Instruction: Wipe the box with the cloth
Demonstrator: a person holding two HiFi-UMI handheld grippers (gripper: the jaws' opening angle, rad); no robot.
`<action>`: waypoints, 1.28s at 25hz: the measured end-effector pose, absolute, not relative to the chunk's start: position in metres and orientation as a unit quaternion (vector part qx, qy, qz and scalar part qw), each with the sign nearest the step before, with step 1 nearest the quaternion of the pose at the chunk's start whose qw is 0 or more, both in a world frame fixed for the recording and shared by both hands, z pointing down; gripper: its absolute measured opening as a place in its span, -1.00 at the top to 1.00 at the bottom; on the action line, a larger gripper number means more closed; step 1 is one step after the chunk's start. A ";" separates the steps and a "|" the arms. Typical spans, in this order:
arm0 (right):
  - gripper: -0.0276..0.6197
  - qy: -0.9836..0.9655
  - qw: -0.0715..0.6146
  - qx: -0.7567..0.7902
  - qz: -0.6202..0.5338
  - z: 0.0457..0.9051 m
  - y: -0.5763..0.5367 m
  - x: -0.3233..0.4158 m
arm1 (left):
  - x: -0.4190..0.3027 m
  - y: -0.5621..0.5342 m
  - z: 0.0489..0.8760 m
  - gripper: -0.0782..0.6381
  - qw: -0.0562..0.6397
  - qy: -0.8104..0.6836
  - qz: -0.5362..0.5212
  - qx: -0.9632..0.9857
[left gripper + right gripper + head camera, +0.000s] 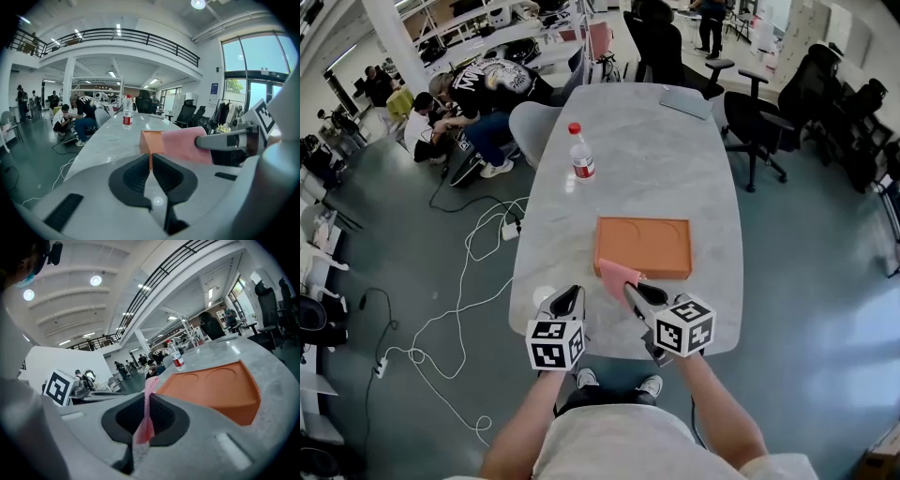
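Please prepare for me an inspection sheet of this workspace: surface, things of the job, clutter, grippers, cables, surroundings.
Surface: grey oval table, mostly bare.
Job's things: orange box lies flat near the table's near edge; pink cloth hangs at the box's near left corner.
Clutter: water bottle with a red cap stands upright beyond the box; grey flat item at the far end.
Grippers: left hand-held gripper has its jaws together with nothing between them; right hand-held gripper is shut on the pink cloth.
Cables: white cables and a power strip lie on the floor left of the table.
Surroundings: office chairs to the right; people crouch at the far left.
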State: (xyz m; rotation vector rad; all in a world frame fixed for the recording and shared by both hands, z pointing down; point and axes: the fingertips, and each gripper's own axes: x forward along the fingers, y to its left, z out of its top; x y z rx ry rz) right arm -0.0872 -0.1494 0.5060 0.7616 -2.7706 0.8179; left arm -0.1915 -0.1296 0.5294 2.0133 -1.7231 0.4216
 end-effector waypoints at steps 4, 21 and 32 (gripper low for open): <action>0.87 -0.928 0.087 0.256 0.257 0.518 -0.148 -0.113 | -0.207 -0.133 0.534 0.71 0.225 -0.617 0.161 0.737; 0.87 -0.894 0.128 0.356 0.240 0.570 -0.165 -0.123 | -0.249 -0.138 0.545 0.71 0.232 -0.588 0.168 0.756; 0.87 -0.879 0.131 0.387 0.245 0.580 -0.168 -0.085 | -0.232 -0.135 0.549 0.71 0.233 -0.582 0.175 0.760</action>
